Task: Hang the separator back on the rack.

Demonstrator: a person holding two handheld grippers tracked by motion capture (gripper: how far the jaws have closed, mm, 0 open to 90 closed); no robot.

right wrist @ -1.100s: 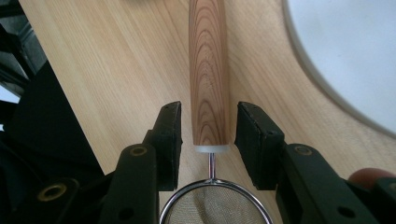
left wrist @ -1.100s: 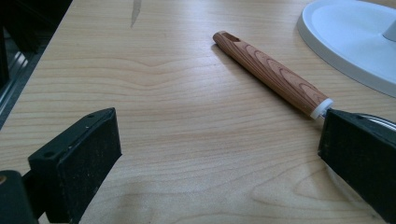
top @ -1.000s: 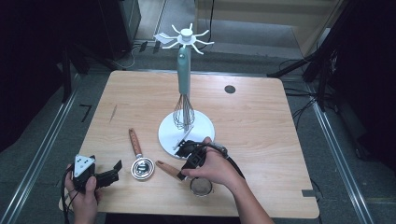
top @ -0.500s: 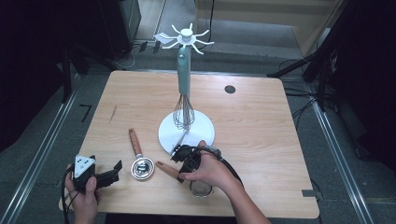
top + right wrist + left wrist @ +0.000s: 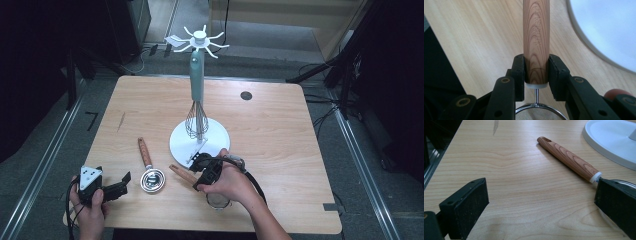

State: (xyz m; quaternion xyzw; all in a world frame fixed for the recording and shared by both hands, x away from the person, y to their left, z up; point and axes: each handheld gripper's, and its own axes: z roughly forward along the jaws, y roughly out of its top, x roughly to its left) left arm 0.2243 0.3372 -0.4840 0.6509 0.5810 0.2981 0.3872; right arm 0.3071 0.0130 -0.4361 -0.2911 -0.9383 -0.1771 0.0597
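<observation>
Right gripper (image 5: 536,72) in lower centre of right gripper view: jaws have just been closing, pads now pinching wooden handle of strainer (image 5: 536,40) near its metal end (mesh bowl at bottom edge). High view: strainer (image 5: 182,174) at lower centre, just below white stand base (image 5: 220,137). Left gripper (image 5: 122,186) at lower left, jaws spread, nothing between; second strainer (image 5: 150,176) beside it.
</observation>
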